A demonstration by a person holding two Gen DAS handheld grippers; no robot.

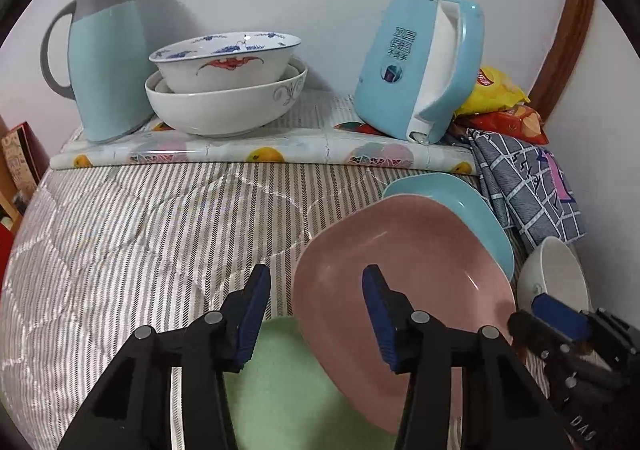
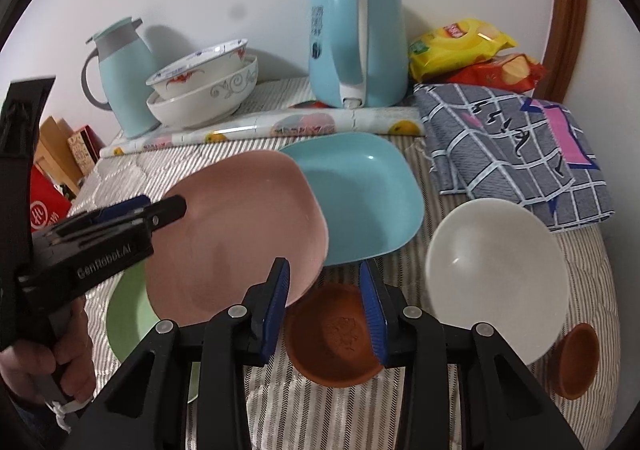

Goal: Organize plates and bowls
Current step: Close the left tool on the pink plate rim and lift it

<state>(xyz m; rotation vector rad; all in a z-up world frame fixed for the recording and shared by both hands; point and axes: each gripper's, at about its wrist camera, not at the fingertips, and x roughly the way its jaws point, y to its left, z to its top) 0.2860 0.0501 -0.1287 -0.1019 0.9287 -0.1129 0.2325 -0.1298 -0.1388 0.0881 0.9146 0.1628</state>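
Note:
A pink plate (image 1: 400, 282) leans over a green plate (image 1: 300, 390) and a blue plate (image 1: 472, 210) on the striped bedcover. My left gripper (image 1: 316, 314) is open and straddles the pink plate's left rim without its pads pressing on it. My right gripper (image 2: 326, 306) is open too. Its left finger is by the pink plate's (image 2: 240, 230) near edge, and its right finger is over a brown clay saucer (image 2: 332, 346). A white bowl (image 2: 500, 282) sits to its right, with a second brown saucer (image 2: 576, 362) beyond. Nested patterned bowls (image 1: 224, 90) stand at the back.
Along the wall stand a teal thermos jug (image 1: 104, 58), a blue kettle (image 1: 416, 70) and snack bags (image 2: 460, 42). In front of them lies a rolled fruit-print mat (image 1: 260, 154), with a folded checked cloth (image 2: 512, 154) at the right. A person's hand (image 2: 60, 362) holds the left gripper.

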